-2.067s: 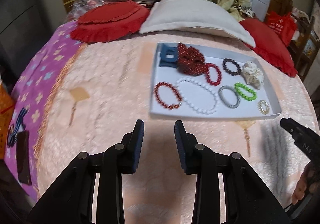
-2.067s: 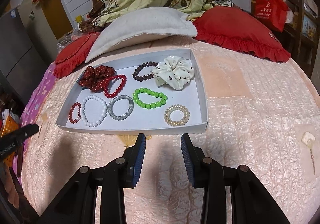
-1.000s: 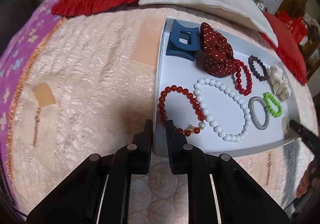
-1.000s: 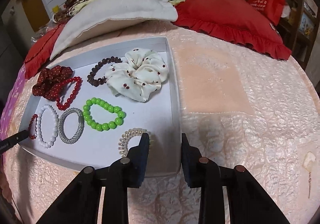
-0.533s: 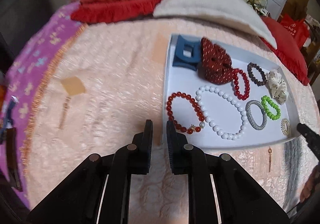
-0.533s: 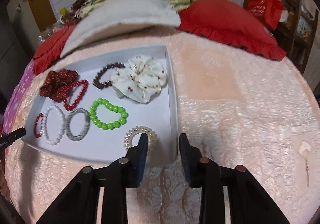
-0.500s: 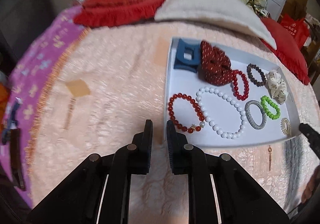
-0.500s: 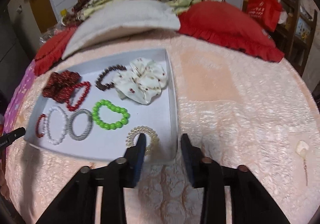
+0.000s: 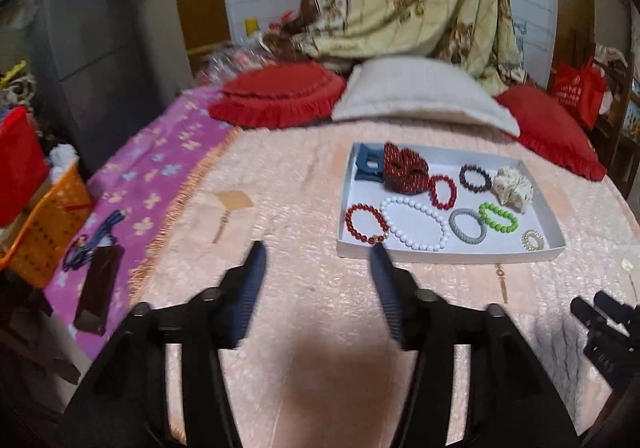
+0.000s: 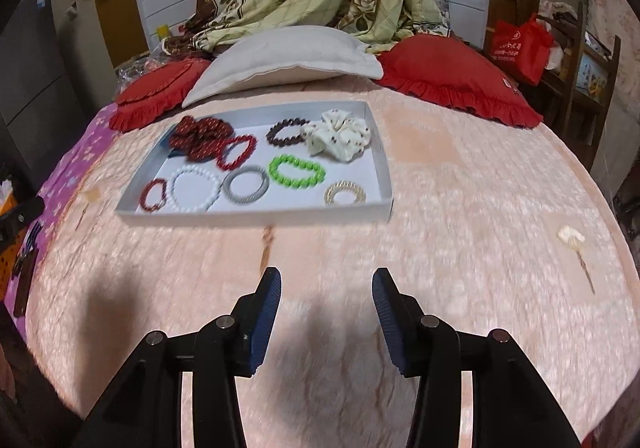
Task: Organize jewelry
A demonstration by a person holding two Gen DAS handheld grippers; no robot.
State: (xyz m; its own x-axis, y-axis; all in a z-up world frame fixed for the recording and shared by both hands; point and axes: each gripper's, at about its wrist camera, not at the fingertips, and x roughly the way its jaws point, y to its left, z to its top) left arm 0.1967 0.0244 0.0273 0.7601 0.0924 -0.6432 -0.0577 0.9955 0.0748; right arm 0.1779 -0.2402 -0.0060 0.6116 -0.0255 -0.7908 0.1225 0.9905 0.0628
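- The jewelry sits in a shallow white tray (image 10: 256,217) on the pink quilted bedspread (image 10: 460,208), below the pale pillow (image 10: 288,56) and red cushions; nothing has left the tray.
- Inside we see a red bead bracelet (image 9: 365,223) at the near left corner, a white bead strand (image 9: 414,223) touching it, a grey mesh bangle (image 9: 467,227), a green bead bracelet (image 10: 296,170), a pale coil hair tie (image 10: 345,193) near the right wall, a dark bead bracelet (image 10: 285,132), a second red bracelet (image 10: 236,151), a cream scrunchie (image 10: 338,133), a dark red scrunchie (image 9: 405,168) and a blue claw clip (image 9: 367,165).
- We judge all of it light. The beaded loops look elastic-strung and limp — hard, smooth beads likely to roll under a pad, so we would pinch across one side of a loop rather than its middle.
- The scrunchies are soft and will compress; any fold will serve. The coil tie looks springy, and the clip stiff — best taken across its body.
- The tray looks like thin card, so we expect it to slide if its wall is nudged.
- Left gripper (image 9: 318,250): its jaws have just been opening and now stand wide with nothing between them; it is tilted down over the bedspread, its right fingertip lining up with the tray's near wall, though we cannot tell whether it touches.
- Right gripper (image 10: 325,277): its jaws have just been opening and stand moderately apart, empty, angled down at bare bedspread, clear of the tray's near edge.
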